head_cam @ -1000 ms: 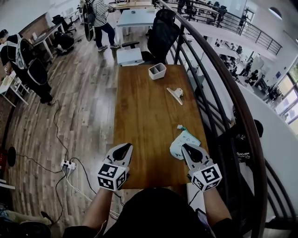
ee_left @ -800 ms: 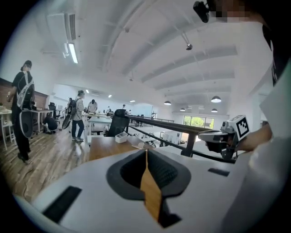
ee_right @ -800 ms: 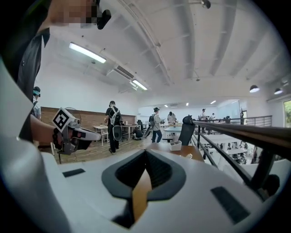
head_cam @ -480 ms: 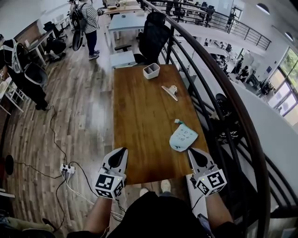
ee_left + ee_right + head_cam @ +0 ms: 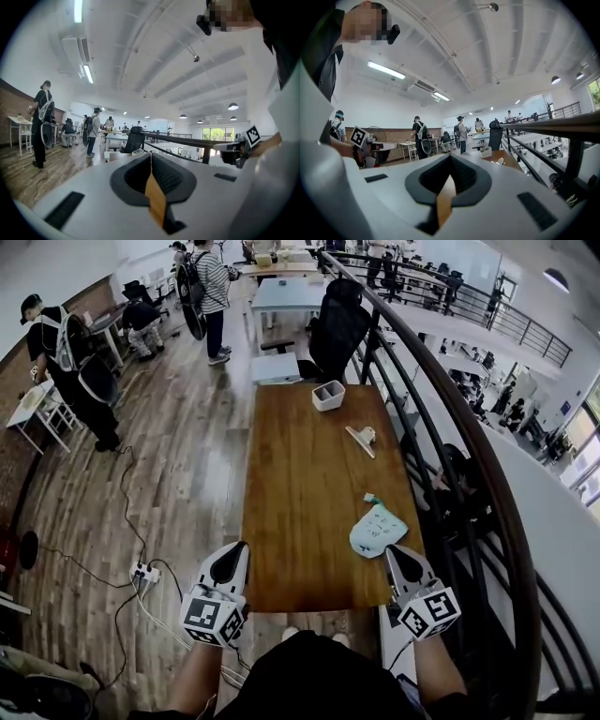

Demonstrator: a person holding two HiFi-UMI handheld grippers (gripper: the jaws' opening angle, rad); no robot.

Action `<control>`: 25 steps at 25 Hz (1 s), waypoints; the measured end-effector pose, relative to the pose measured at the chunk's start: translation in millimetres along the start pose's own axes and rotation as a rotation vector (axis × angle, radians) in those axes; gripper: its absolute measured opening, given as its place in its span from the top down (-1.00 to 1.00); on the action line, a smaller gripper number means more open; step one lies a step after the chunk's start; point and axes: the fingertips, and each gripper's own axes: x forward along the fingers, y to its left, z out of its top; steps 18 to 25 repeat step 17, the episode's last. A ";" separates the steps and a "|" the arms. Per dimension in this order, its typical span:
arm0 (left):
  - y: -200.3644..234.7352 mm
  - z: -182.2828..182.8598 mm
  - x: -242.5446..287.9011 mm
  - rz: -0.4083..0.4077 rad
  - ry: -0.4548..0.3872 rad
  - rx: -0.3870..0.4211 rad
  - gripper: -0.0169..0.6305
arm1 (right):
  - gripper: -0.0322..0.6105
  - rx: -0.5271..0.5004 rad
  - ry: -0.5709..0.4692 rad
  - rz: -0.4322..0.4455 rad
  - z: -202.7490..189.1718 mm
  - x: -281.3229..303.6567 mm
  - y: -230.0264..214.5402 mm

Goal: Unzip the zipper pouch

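The pale mint zipper pouch (image 5: 378, 530) lies flat near the right edge of the wooden table (image 5: 309, 474), its green zipper end pointing away from me. My right gripper (image 5: 394, 551) is shut and empty at the table's near right corner, its tip just short of the pouch. My left gripper (image 5: 238, 549) is also shut and empty, held off the table's near left corner over the floor. In the left gripper view the jaws (image 5: 151, 154) meet and point out across the room. The right gripper (image 5: 450, 158) stands the same way in its own view.
A white box (image 5: 328, 395) stands at the table's far end and a small clip-like tool (image 5: 361, 437) lies right of centre. A black office chair (image 5: 339, 320) stands beyond the table. A curved black railing (image 5: 459, 442) runs along the right. A power strip (image 5: 143, 572) and cables lie on the floor.
The right gripper has drawn back from the pouch to the table's near corner. The left gripper has dropped off the near left corner. The pouch lies as before.
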 end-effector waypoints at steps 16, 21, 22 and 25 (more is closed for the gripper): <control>-33.8 1.7 9.8 0.068 -0.017 -0.012 0.90 | 0.92 -0.003 0.013 0.069 3.0 -12.1 -35.0; -34.8 1.8 9.7 0.070 -0.016 -0.012 0.89 | 0.92 -0.001 0.013 0.069 3.1 -12.8 -36.6; -34.8 1.8 9.7 0.070 -0.016 -0.012 0.89 | 0.92 -0.001 0.013 0.069 3.1 -12.8 -36.6; -34.8 1.8 9.7 0.070 -0.016 -0.012 0.89 | 0.92 -0.001 0.013 0.069 3.1 -12.8 -36.6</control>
